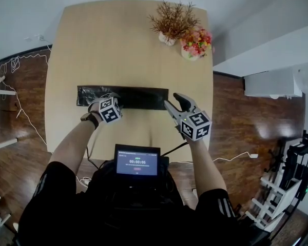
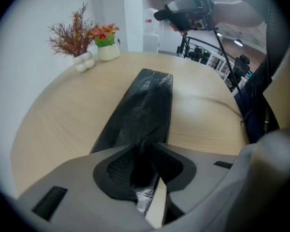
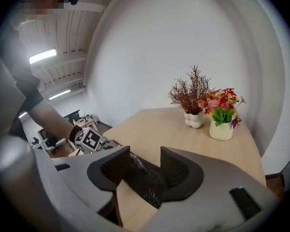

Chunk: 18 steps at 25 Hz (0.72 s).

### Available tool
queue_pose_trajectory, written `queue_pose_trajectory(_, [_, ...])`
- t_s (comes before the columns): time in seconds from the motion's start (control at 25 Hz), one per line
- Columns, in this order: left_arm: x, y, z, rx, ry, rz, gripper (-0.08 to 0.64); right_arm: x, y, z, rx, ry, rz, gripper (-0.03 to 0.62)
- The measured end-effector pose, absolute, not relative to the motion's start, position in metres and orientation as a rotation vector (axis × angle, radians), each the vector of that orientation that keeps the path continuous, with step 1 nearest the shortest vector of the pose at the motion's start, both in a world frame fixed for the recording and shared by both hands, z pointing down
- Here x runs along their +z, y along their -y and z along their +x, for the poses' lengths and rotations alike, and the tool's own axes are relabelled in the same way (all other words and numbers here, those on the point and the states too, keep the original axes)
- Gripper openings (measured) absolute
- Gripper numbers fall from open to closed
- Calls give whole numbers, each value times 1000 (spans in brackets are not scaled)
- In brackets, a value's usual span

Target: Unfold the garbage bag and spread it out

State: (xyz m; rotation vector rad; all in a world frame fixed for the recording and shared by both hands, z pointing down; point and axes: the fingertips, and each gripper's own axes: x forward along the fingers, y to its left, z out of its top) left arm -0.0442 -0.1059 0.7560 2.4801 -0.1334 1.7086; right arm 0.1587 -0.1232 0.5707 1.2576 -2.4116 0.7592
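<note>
The black garbage bag (image 1: 138,97) lay as a long folded strip across the middle of the pale wooden desk (image 1: 128,50), flat along most of its length. The left tongs (image 2: 146,151) pointed steeply down at the strip's left end. In the left gripper view its dark ribbed pads stood close together, with the bag's crinkled film bunched up between them and seemingly clenched there. The right tongs (image 3: 145,161) were held at a shallower angle at the strip's right end. They stayed released: the jaws stood clearly apart, and the bag's corner showed in the gap with neither pad pressing on it. From the head view both grippers' marker cubes faced up, and the person's bare forearms reached in from the near edge of the desk. At the far right corner stood a white vase of dry brown twigs (image 1: 169,24), and just beside it a pot of bright flowers (image 1: 196,42), both well apart from the bag. A small lit screen (image 1: 137,162) sat at the person's chest.
</note>
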Motion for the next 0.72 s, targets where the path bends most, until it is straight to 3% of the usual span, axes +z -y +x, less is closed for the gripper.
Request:
queue_pose_trajectory(0.2, [757,103,-46,1671,109,2455,79,576,132,153,767,2421,1237,216])
queue_pose_trajectory(0.36, [745,103,-45,1646,131,2454,5,579,136,150,771,2423,1229,218])
queue_pose_trajectory(0.72, [700,113,-40,1435,179,2391,3,599,126,138,579,2412,1016,219])
